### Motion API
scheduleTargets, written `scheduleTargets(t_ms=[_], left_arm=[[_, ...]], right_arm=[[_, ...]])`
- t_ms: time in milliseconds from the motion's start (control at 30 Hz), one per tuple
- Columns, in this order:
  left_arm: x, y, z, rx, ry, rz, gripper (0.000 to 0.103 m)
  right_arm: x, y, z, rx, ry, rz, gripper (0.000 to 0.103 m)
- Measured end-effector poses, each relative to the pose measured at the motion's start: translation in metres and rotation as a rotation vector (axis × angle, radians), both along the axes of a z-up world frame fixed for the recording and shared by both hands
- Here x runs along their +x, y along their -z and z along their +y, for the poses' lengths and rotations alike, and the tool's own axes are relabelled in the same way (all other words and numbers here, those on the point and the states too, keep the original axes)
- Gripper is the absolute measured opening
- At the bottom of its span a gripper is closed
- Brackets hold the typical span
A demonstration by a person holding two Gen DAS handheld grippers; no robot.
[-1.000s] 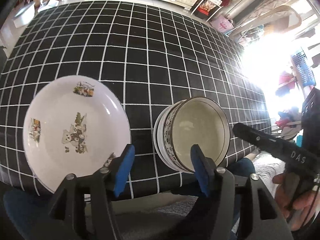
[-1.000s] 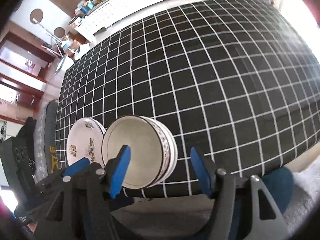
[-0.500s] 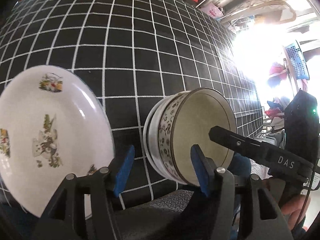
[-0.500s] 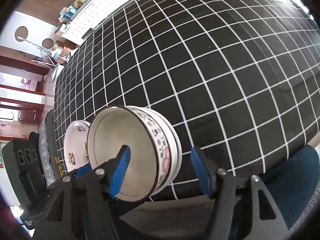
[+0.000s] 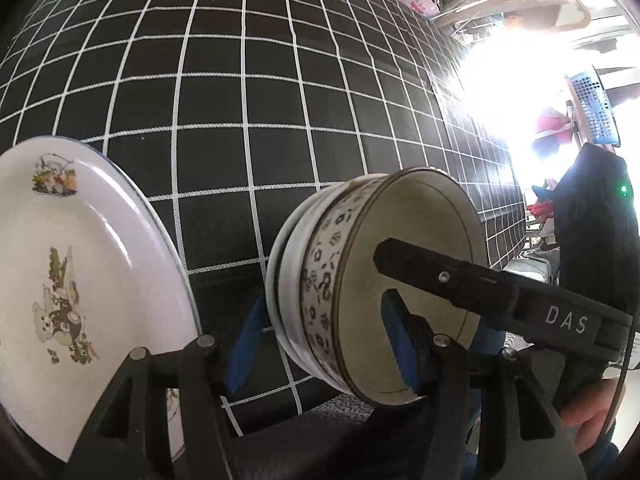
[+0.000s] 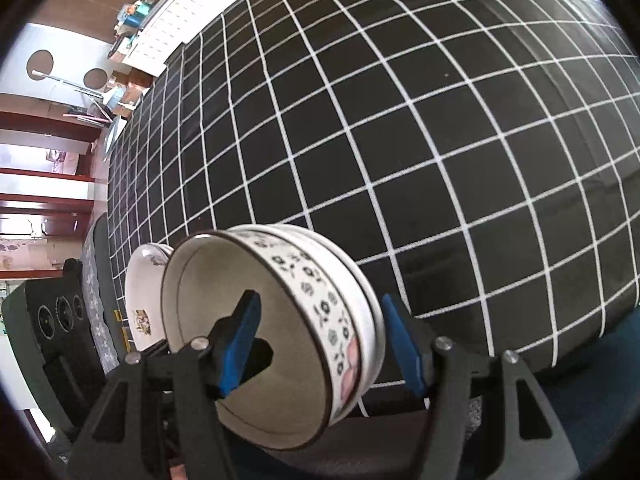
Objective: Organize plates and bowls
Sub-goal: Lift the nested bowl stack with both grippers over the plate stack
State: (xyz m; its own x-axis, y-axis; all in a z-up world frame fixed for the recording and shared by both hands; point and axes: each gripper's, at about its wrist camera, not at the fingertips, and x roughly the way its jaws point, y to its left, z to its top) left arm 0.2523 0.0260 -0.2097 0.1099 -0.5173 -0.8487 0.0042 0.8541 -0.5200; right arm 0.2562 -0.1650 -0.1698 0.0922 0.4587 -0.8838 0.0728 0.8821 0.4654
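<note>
Both grippers straddle opposite walls of the patterned bowl [image 5: 384, 292], which is nested in a white dish at the near edge of the checked tablecloth [image 5: 280, 100]. The left gripper [image 5: 320, 344] and right gripper [image 6: 320, 340] stand half open, pads apparently not yet pressing. An uneven closing could tip the bowl or drag it off the edge. Only the left view shows the bear-print plate [image 5: 80, 272] fully; the right shows the floral band.
</note>
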Motion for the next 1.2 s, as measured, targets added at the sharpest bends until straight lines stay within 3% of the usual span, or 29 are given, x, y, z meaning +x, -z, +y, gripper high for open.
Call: scheduleTargets(t_ms=[367,633,1200], left_arm=[[0.001,0.008,-0.015,0.051,0.024,0.012,0.056],[0.008,0.01,-0.042,0.09,0.042,0.008,0.065],[0.003,0.004,-0.069,0.124,0.022,0.007,0.067]], right_arm=[[0.003,0.015,-0.008,0.033,-0.002,0.05,0.067],[-0.001,0.016,-0.016,0.045,-0.004,0.049,0.069],[-0.006,0.007,-0.003,-0.025,-0.052,0.008,0.07]])
